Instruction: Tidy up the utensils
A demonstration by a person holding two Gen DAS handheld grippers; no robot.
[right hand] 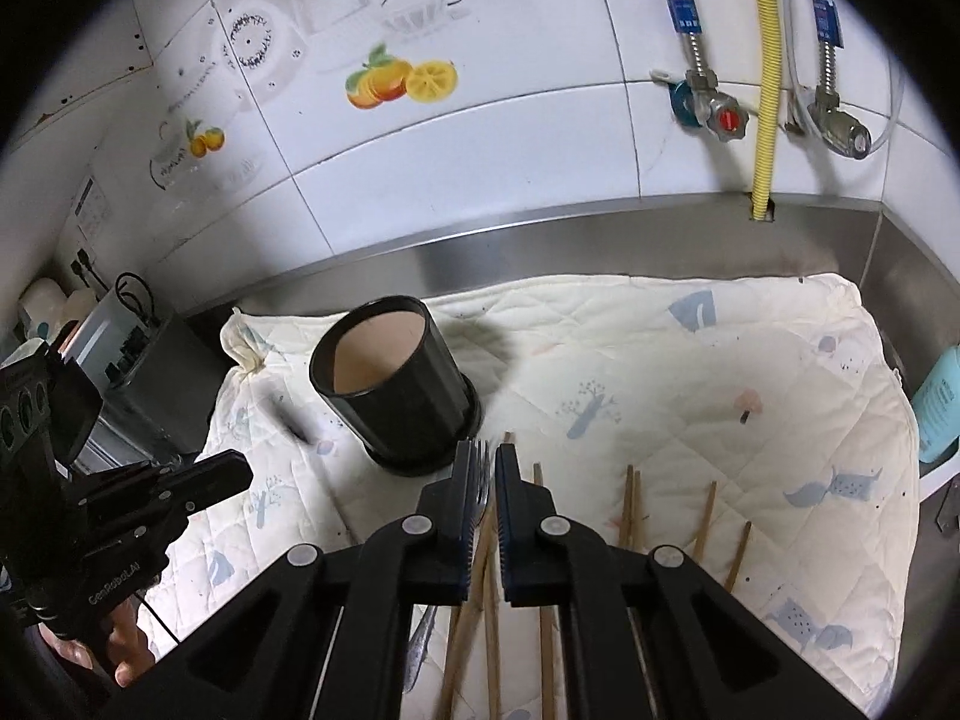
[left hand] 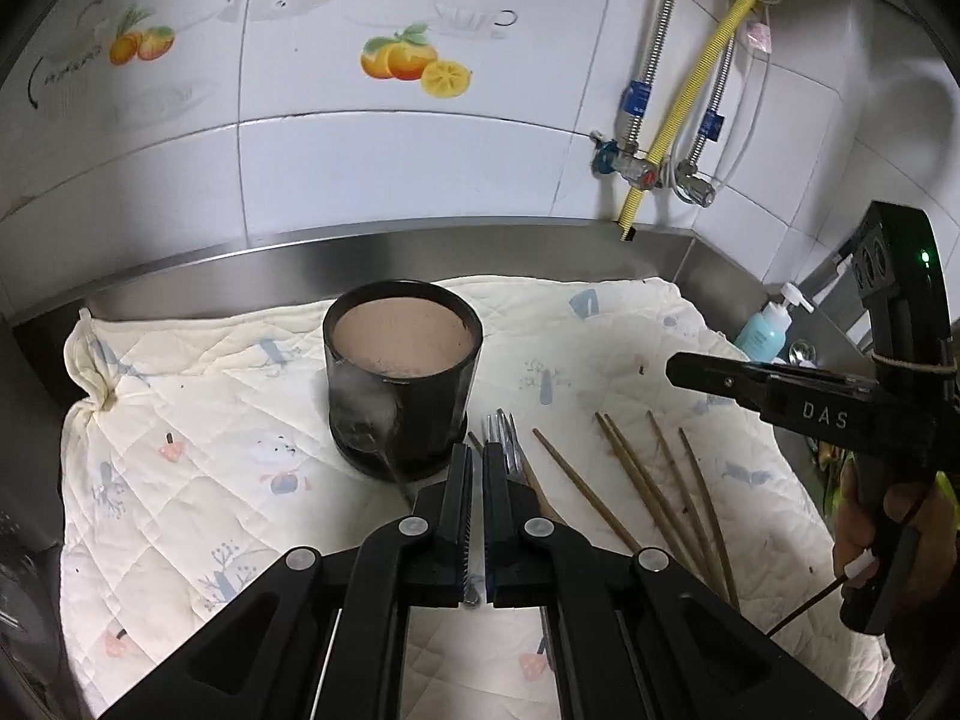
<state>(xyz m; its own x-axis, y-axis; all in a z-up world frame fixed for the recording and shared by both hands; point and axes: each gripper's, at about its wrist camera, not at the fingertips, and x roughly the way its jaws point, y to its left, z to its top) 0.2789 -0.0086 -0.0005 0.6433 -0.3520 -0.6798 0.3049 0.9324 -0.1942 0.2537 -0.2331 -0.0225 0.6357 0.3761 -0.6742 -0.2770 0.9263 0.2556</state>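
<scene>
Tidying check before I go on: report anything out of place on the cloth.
The chopsticks lie loose and splayed at different angles on the quilted cloth, and a fork lies beside the black holder, which looks empty. Nothing seems spilled or broken.

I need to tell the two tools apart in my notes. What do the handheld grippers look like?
Both are matte black plastic with silver pivot rivets and blue-edged ribbed pads. The right gripper carries white "DAS" lettering, a green light and a thin black cable. The left gripper has white "GenRobot.AI" lettering on its handle.
</scene>
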